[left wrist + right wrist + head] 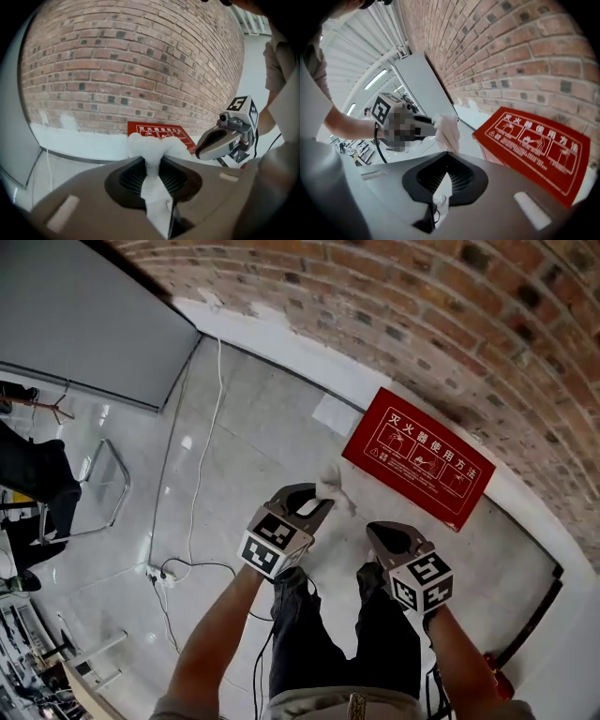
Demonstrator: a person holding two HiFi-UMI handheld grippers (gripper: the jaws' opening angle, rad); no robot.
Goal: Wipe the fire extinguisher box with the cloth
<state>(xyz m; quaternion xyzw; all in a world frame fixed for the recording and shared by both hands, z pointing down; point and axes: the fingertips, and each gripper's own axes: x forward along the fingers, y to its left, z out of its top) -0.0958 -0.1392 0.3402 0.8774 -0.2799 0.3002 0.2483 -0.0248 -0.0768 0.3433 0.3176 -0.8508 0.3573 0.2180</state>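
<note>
The red fire extinguisher box (417,458) stands on the floor against the brick wall, its lid printed with white instructions. My left gripper (323,500) is shut on a white cloth (330,482), held in the air just left of the box. In the left gripper view the cloth (151,146) bunches out above the closed jaws, with the box (159,131) behind it. My right gripper (375,533) hangs near the box's front edge, shut, with nothing in it. The right gripper view shows the box (534,145) to the right and the cloth (447,130) ahead.
A brick wall (450,324) with a white base strip (281,343) runs behind the box. White cables (202,456) and a power strip (161,575) lie on the grey floor at the left. A grey panel (84,315) and a metal chair frame (103,488) stand farther left.
</note>
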